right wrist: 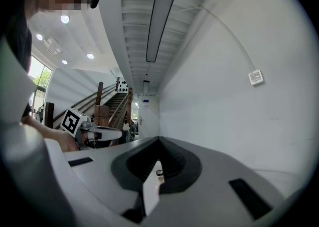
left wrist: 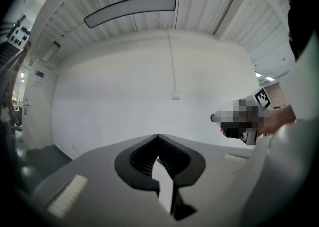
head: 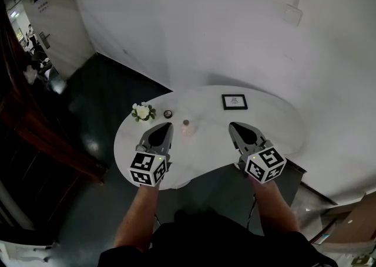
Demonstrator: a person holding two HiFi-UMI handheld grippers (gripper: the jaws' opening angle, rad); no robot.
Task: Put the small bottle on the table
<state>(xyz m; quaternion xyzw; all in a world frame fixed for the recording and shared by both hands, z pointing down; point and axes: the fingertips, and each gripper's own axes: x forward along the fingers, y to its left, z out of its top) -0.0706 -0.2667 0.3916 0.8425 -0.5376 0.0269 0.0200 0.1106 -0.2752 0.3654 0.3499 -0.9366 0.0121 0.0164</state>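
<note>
The small pinkish bottle (head: 186, 126) stands upright on the white table (head: 276, 122), between my two grippers and touched by neither. My left gripper (head: 167, 125) hovers just left of it, with its jaws shut and nothing in them (left wrist: 158, 136). Well to the right of the bottle, my right gripper (head: 232, 125) also has its tips together and holds nothing (right wrist: 159, 139). In the right gripper view the bottle (right wrist: 160, 177) shows tiny through the slit below the closed tips. The left gripper view shows only a wall and ceiling past the jaws.
A small bunch of white flowers (head: 143, 111) and a little dark round thing (head: 168, 114) sit at the table's left end. A dark picture frame (head: 234, 101) lies at the back. The table's curved front edge runs under both grippers, with dark floor to the left.
</note>
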